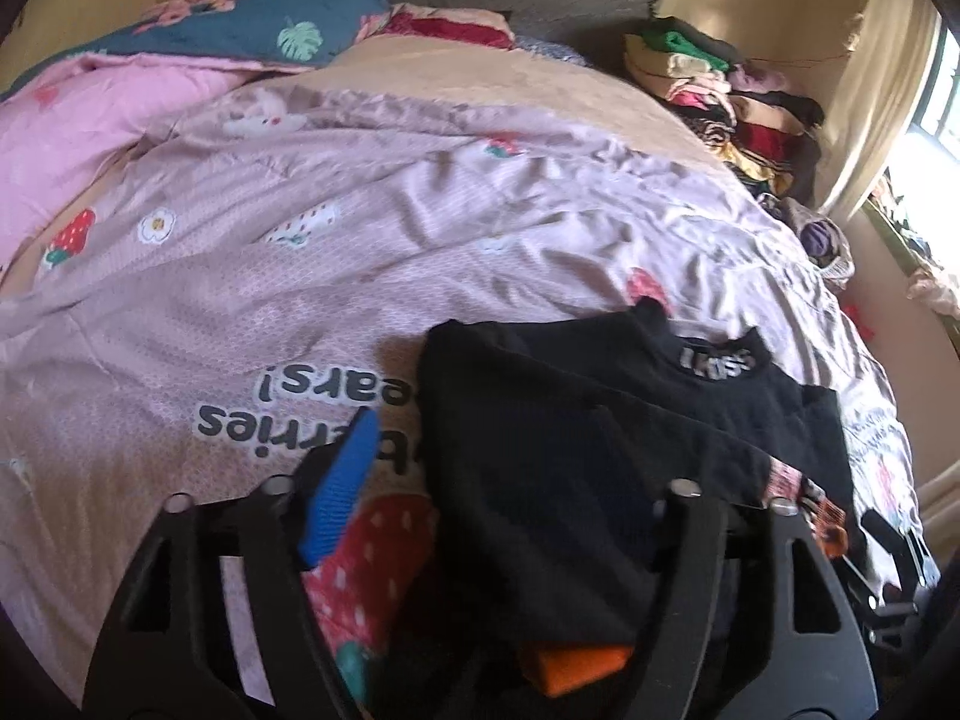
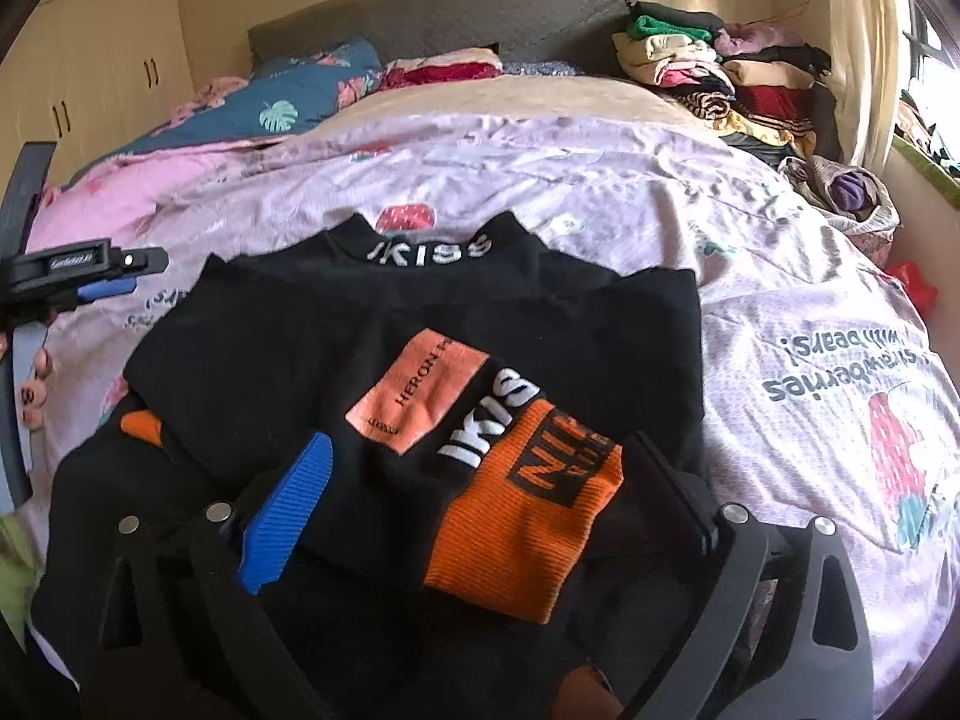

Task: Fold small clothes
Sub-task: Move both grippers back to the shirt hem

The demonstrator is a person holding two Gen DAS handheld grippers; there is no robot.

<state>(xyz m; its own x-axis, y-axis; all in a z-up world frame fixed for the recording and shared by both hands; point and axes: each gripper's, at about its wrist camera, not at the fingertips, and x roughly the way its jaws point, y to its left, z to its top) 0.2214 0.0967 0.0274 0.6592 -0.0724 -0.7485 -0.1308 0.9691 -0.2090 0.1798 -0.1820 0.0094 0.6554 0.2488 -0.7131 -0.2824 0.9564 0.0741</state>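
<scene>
A small black sweater (image 2: 420, 324) with orange patches and white lettering lies partly folded on the pink bedspread (image 2: 600, 180). It also shows in the left wrist view (image 1: 570, 420). My right gripper (image 2: 480, 480) is open, low over the sweater's orange cuff (image 2: 528, 516), with its blue pad (image 2: 288, 516) on the left. My left gripper (image 1: 498, 480) is open at the sweater's left edge; its blue pad (image 1: 342, 492) is over the bedspread and its right finger is over black cloth. The left gripper also shows in the right wrist view (image 2: 90, 276), beside the sweater.
A pile of folded clothes (image 2: 720, 72) sits at the bed's far right corner. Blue and pink quilts (image 2: 270, 102) lie at the far left by the grey headboard (image 2: 450, 18). A window and curtain are at the right, wardrobes at the left.
</scene>
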